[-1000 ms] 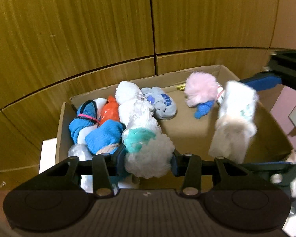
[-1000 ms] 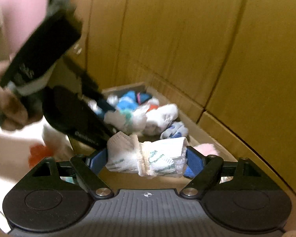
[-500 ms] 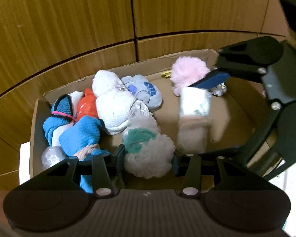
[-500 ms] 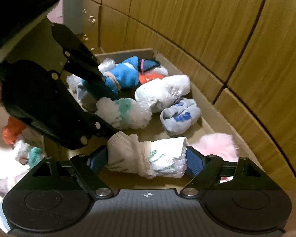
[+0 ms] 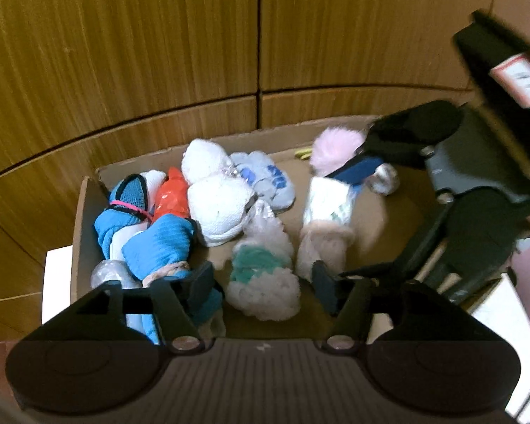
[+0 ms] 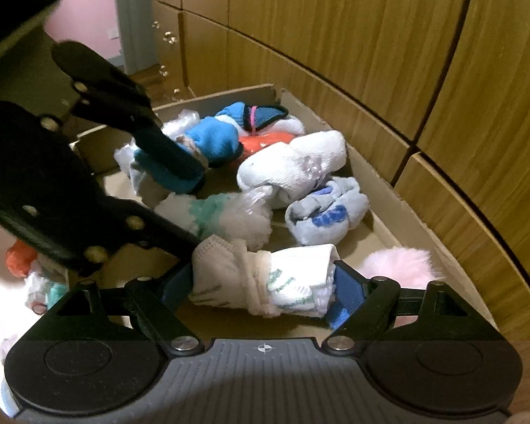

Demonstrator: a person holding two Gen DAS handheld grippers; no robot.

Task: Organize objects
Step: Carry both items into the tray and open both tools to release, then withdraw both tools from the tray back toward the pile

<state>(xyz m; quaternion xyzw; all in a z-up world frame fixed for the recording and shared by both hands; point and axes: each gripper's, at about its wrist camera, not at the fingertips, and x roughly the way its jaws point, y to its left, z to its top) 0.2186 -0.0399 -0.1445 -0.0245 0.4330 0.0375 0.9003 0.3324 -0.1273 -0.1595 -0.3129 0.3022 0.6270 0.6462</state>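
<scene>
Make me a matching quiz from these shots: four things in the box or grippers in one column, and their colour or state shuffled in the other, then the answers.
Column one:
1. white sock roll
2. fluffy pompom
3. left gripper
4. box

Column two:
A. open, holding nothing
B. pink
C. clamped in the right gripper
D. brown cardboard, holding sock bundles

Pairs: 1-C, 2-B, 3-A, 4-D

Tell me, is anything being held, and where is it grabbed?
The right gripper holds a rolled white sock bundle with green print, pinched at its two ends. The left gripper is open around a fluffy white-and-teal sock bundle, not gripping it.
</scene>
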